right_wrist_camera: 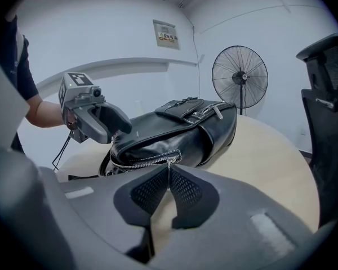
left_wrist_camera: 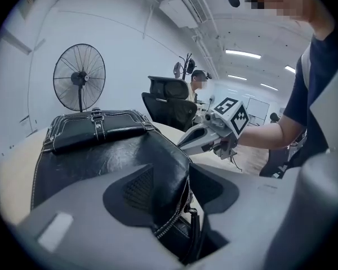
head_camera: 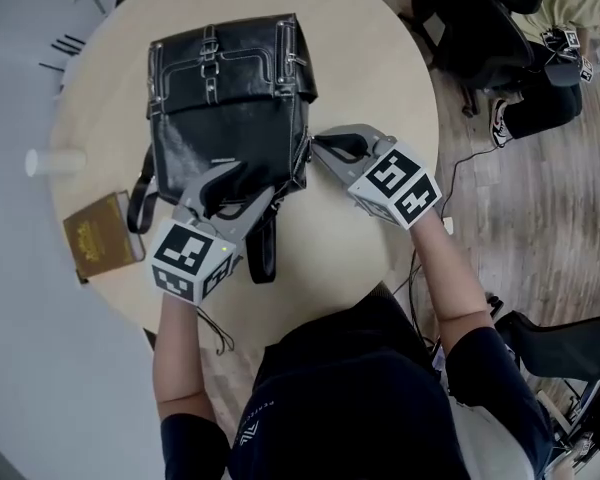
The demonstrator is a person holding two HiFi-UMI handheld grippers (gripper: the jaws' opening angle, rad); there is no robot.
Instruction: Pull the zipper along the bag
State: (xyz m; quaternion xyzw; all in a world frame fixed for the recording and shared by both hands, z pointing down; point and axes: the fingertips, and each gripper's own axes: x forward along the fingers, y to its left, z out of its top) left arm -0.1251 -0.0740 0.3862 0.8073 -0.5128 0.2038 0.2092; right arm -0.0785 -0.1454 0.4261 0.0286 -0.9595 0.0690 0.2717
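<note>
Head view: the bag [head_camera: 230,98] lies flat on the round table [head_camera: 380,58]. Left gripper view: the left gripper [left_wrist_camera: 177,181] stands spread, with the bag's corner loose between its jaws. Right gripper view: the right gripper [right_wrist_camera: 169,176] pinches the zipper pull [right_wrist_camera: 168,162]. Unbraced, the bag could slide along instead of unzipping.

place: office | signs: swivel chair [left_wrist_camera: 168,103], pedestal fan [left_wrist_camera: 79,77], ceiling strip lights [left_wrist_camera: 242,54]

glossy leather bag [head_camera: 230,98], matt wood table [head_camera: 375,78]
</note>
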